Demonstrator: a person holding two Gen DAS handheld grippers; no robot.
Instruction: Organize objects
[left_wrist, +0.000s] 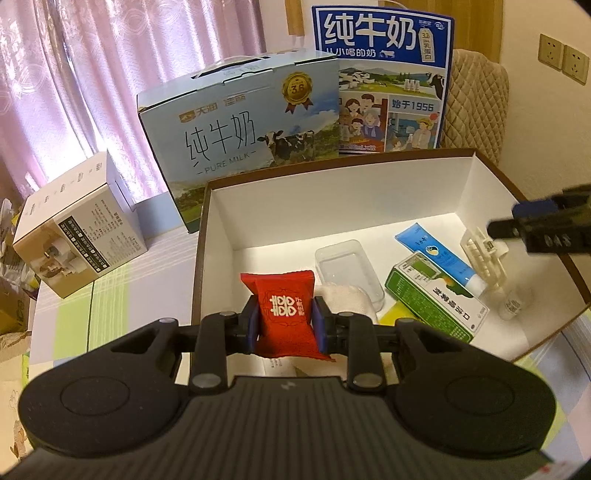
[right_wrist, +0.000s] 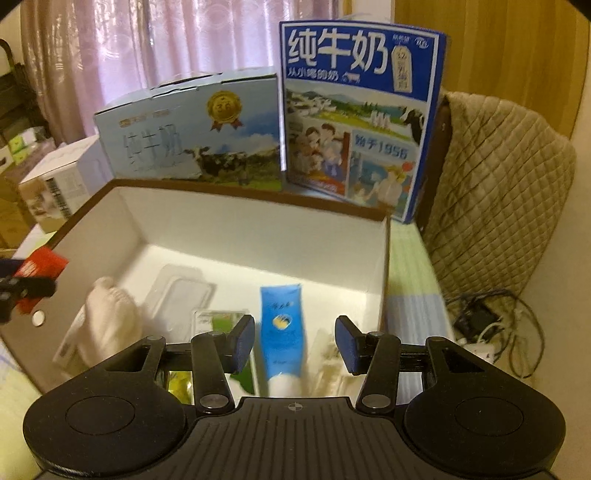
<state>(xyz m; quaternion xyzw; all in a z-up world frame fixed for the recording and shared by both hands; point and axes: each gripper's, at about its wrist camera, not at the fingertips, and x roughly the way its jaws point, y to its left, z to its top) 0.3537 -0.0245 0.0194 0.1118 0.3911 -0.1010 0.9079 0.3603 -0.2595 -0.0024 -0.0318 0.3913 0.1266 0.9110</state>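
Left gripper (left_wrist: 284, 322): fingers clenched on the red packet (left_wrist: 286, 314), one blue pad on each side of its middle; packet upright, held above the near left part of the open box (left_wrist: 218, 221).
Right gripper (right_wrist: 294, 341): fingers released and apart, nothing pressed between them; the blue tube (right_wrist: 282, 325) lay below in the gap, on the box floor. No earlier picture was supplied.
Red packet marking: white double-happiness emblem on the front; small characters beside it too fine to read.
Box contents, left wrist view: clear plastic tray (left_wrist: 349, 269) at centre, white cloth (left_wrist: 347, 301) just near it, green carton (left_wrist: 434, 297) right of the tray, blue tube touching the carton's far side, cream plastic clip (left_wrist: 484, 258) at far right, small vial (left_wrist: 513, 304) near the clip.
Green carton writing: Chinese print, upside down, not legible.
Far left milk case (left_wrist: 240, 140): light blue, "PURE MILK", gold seal "3.6", cows pictured.
Far right milk case (left_wrist: 384, 77): dark blue, large Chinese title, "1955".
White carton (left_wrist: 77, 236): on the counter (left_wrist: 122, 288), left of the box, tilted; print too small to read.
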